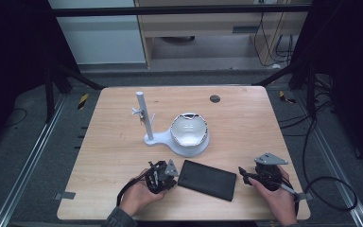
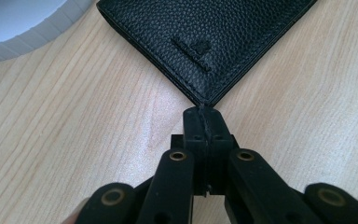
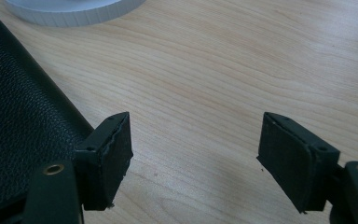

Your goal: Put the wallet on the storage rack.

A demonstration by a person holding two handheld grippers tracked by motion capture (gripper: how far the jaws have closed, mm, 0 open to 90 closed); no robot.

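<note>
- With its jaws pressed together, the left gripper meets the corner of the black wallet; whether that corner is pinched I cannot tell.
- Right gripper: jaws spread, empty, wallet edge just beside one jaw.
- Wallet lies flat on the wooden worktop, at 6 o'clock from the white stand.
- Grey floor and cables surround the worktop.
- Count: one wallet, one stand, two grippers.
</note>
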